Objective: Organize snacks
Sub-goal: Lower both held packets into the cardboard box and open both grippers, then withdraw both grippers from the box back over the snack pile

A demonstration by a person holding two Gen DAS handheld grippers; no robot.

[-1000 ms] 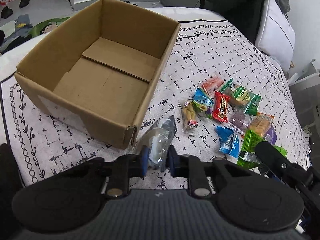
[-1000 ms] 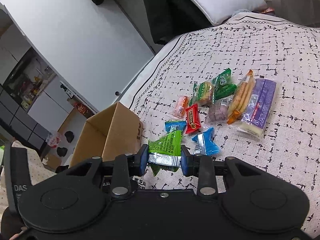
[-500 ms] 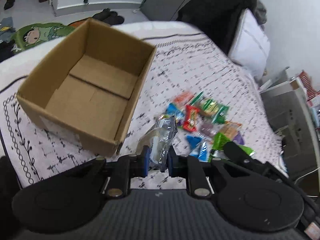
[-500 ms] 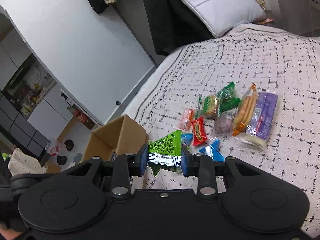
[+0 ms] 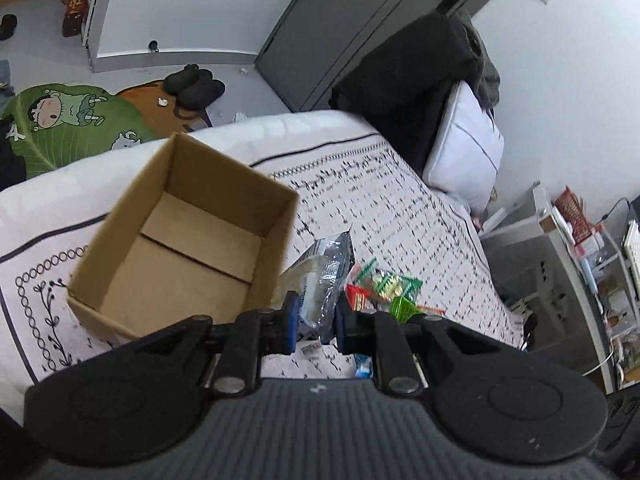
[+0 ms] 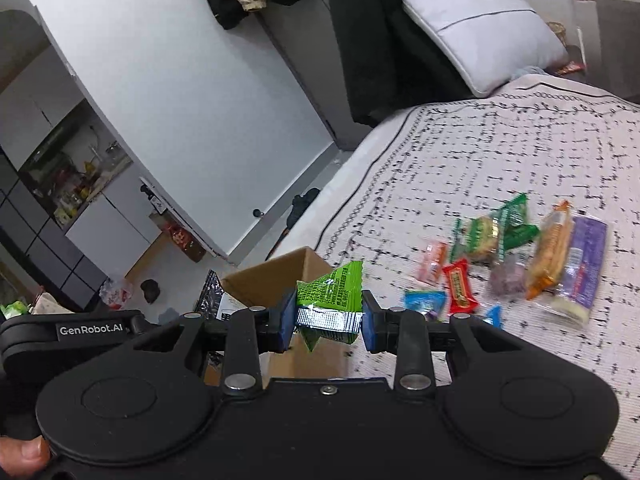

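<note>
Change: both grippers have risen higher above the bed since a second ago, each keeping its packet.
Left gripper (image 5: pixel 314 322): pads closed on a clear silvery snack packet (image 5: pixel 324 276), held just right of the open cardboard box (image 5: pixel 188 248).
Right gripper (image 6: pixel 325 320): pads clamped on a green foil packet (image 6: pixel 332 296), above the box corner.
Snack pile (image 6: pixel 512 264): loose on the patterned bedspread (image 6: pixel 520 152), right of the box.
</note>
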